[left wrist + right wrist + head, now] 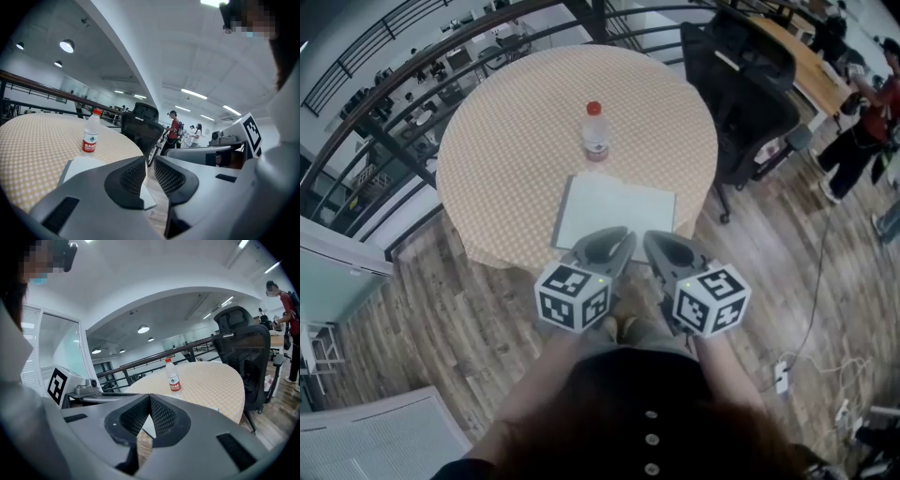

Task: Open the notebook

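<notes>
Two grippers, both empty. Left gripper (150,161): jaws set narrow, nothing between them. Right gripper (150,400): jaw tips closed together. One notebook (614,214), closed, lies flat just ahead of both grippers on one round table (506,141). One bottle (594,131) stands beyond the notebook.

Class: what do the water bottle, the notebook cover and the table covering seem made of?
Water bottle: clear glossy plastic; see-through body, red cap. Notebook cover: matte pale card or paper, probably; flat, no shine. Table covering: likely cloth or vinyl; fine orange check, draped over the edge.
</notes>
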`<state>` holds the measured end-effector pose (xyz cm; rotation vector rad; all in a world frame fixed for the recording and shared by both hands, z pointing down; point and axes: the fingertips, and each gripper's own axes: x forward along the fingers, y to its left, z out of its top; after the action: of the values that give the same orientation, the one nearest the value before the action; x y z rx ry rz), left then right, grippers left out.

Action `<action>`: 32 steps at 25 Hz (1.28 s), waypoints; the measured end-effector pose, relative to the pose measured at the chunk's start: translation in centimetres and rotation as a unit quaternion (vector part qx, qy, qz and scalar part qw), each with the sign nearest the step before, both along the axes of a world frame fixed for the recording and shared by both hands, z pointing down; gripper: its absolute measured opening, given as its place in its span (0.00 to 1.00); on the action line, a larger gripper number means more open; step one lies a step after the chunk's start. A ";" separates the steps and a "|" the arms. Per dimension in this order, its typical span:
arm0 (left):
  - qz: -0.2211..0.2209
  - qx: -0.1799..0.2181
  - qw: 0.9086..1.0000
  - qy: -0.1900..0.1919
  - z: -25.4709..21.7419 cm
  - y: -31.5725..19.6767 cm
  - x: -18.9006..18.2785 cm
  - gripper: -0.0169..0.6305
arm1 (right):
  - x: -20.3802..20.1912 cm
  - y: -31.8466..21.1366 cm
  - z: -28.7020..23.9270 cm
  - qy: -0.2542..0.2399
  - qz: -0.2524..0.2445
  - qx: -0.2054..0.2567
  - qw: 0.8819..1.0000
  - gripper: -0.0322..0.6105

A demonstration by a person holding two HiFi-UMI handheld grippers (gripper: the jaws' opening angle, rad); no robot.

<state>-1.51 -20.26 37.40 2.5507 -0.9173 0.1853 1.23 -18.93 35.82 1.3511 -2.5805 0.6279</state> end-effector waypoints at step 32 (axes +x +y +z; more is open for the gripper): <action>0.011 -0.017 1.000 -0.016 1.3 1.0 1.9 0.04 | 1.7 0.2 2.1 0.024 0.011 -0.014 1.000 0.07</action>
<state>0.41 -19.28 38.69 2.5335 -0.8895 0.2463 2.97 -18.75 37.91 1.3716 -2.5142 0.6243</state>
